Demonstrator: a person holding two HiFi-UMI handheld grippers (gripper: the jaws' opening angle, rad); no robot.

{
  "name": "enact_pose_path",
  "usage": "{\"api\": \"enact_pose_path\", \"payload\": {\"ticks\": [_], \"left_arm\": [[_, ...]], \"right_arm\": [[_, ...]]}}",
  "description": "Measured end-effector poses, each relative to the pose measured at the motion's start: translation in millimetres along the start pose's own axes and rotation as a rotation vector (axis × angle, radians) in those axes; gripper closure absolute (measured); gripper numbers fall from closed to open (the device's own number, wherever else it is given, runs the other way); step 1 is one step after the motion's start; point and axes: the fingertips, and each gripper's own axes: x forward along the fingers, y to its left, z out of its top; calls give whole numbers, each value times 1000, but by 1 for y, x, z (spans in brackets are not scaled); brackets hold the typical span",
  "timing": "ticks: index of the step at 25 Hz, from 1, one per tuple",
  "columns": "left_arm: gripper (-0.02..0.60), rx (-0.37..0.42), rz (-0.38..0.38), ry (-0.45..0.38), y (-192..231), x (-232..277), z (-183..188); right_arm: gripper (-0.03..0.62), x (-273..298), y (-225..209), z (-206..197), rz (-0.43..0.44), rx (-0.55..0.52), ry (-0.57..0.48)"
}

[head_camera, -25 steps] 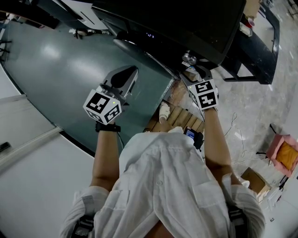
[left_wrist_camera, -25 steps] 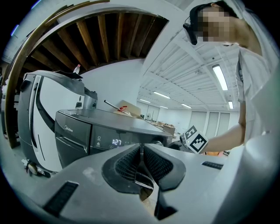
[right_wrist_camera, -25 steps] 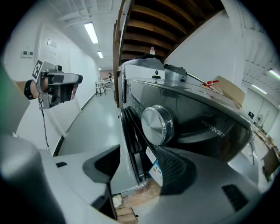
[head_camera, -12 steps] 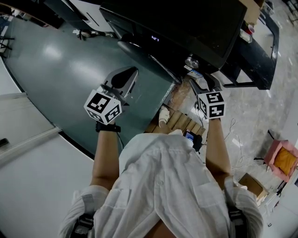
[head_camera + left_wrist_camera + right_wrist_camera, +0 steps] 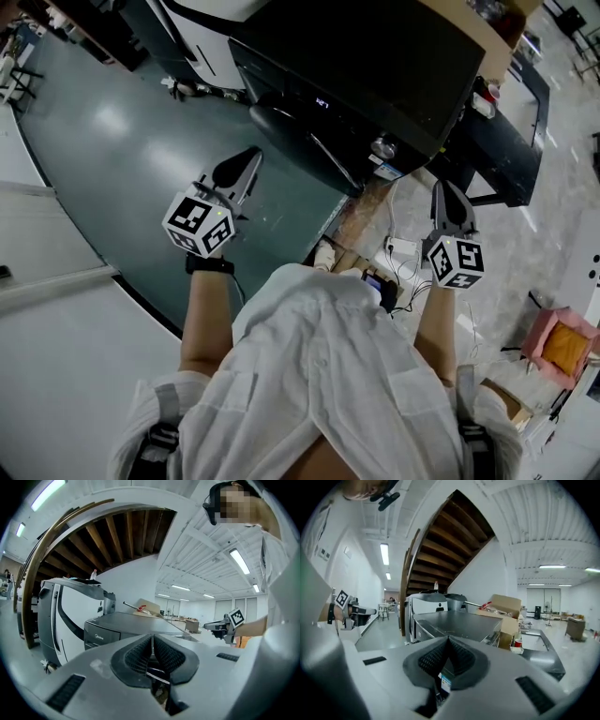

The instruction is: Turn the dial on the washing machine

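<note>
The dark washing machine (image 5: pixel 375 66) stands ahead of me, its silver dial (image 5: pixel 382 147) on the front panel near the right corner. My right gripper (image 5: pixel 444 187) hovers shut and empty to the right of the dial and below it, well apart from it. My left gripper (image 5: pixel 247 159) is also shut and empty, held over the green floor left of the machine. In the left gripper view the machine (image 5: pixel 123 624) lies beyond the closed pads (image 5: pixel 140 653). In the right gripper view its grey top (image 5: pixel 459 623) shows above the closed pads (image 5: pixel 461 660).
A cardboard box (image 5: pixel 502 33) and a red cup (image 5: pixel 485 94) sit right of the machine, by a black table frame (image 5: pixel 497 155). Cables and a power strip (image 5: pixel 398 248) lie on the floor at my feet. A white appliance (image 5: pixel 211 9) stands to the left.
My right gripper has pulled back from the dial, moving right and toward me. The left gripper has barely moved. The head view has shifted.
</note>
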Motion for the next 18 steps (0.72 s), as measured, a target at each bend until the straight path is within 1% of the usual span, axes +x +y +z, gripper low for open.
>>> {"api": "enact_pose_path", "payload": {"ticks": [3, 9, 13, 18], "left_arm": [[565, 23, 17, -26, 4, -13, 15], [565, 59, 37, -71, 5, -36, 42], [565, 66, 45, -79, 5, -47, 46], [565, 42, 62, -85, 8, -57, 42]], "right_arm": [[594, -11, -9, 19, -44, 10, -49], [594, -20, -2, 45, -46, -28, -95], [594, -25, 6, 53, -38, -37, -111], [594, -27, 10, 54, -35, -39, -106]]}}
